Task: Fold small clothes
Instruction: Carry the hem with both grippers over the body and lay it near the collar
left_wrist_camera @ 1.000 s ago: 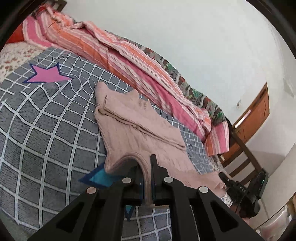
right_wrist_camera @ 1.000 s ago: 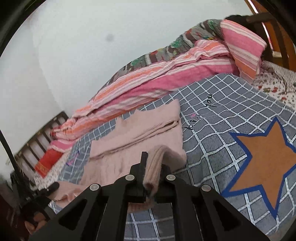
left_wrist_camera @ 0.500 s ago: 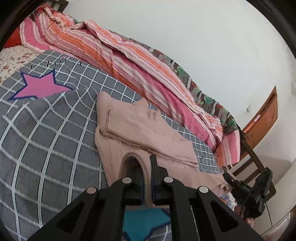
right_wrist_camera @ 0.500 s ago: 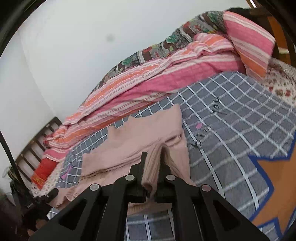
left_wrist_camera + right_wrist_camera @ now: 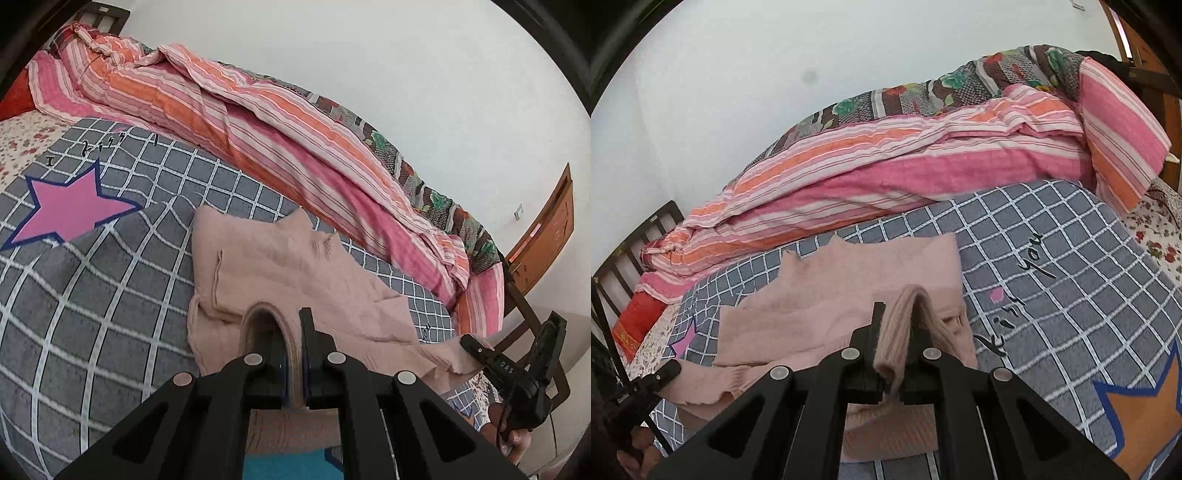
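1. Both grippers have carried the pinched hem further over the garment since the earlier frames; the lifted edge now sits closer to the folded upper part, and less bare blanket shows between the fingers and the cloth.
2. Left gripper (image 5: 294,363): jaws nearly closed, clamped on a ribbed edge of the pink top (image 5: 295,266); the cloth arches up in a loop just left of the fingers.
3. Right gripper (image 5: 892,363): jaws nearly closed, clamped on a ribbed edge of the pink top (image 5: 871,273); the fold peaks just above the fingertips and hangs down between them.
4. In the left view a teal patch that was beside the fingers a second ago is now only a strip at the bottom edge, under the gripper.
5. Top lies on the grey checked blanket (image 5: 92,295), upper part already folded flat, collar notch toward the far side.
6. Right gripper (image 5: 517,369) shows at the left view's lower right, holding the far end of the same hem; left gripper (image 5: 639,395) shows at the right view's lower left.
7. Pink star (image 5: 70,210) left of the top; orange star (image 5: 1145,417) right of it.
8. Striped quilt (image 5: 923,166) bunched beyond the top, along the wall (image 5: 775,74).
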The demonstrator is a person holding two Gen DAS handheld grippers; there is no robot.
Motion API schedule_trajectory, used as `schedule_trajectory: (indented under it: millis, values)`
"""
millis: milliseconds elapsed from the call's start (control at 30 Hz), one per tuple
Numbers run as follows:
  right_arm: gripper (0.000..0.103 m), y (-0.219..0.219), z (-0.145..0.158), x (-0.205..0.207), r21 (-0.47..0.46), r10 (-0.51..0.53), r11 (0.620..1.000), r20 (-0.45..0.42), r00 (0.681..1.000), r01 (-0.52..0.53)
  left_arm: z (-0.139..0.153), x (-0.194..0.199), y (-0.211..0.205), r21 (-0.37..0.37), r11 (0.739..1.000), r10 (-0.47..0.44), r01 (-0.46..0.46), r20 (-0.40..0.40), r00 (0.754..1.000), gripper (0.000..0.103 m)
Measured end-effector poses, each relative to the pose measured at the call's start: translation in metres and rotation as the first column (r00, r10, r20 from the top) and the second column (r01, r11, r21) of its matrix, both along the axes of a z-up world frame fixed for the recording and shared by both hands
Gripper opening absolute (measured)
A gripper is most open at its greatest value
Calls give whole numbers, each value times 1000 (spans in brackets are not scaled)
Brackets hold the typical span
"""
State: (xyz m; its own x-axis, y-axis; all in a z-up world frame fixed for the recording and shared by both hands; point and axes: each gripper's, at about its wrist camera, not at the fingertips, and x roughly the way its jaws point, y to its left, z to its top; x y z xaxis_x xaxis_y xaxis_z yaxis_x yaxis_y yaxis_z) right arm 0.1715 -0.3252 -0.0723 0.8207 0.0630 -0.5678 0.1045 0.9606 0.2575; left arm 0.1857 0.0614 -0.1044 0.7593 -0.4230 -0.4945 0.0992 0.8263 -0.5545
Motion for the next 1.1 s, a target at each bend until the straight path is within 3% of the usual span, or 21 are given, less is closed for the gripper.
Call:
schedule_trajectory:
  millis: [433, 1100]
  values:
    - [5, 6, 4, 44, -32, 13, 999, -14, 1000, -13, 13, 43, -5, 27, 1000, 5, -5, 14, 1000, 6]
    - [5, 16, -24, 123, -75, 25, 997, -63, 998, -29, -16, 124, -2, 19, 998, 58, -57, -58, 997, 6]
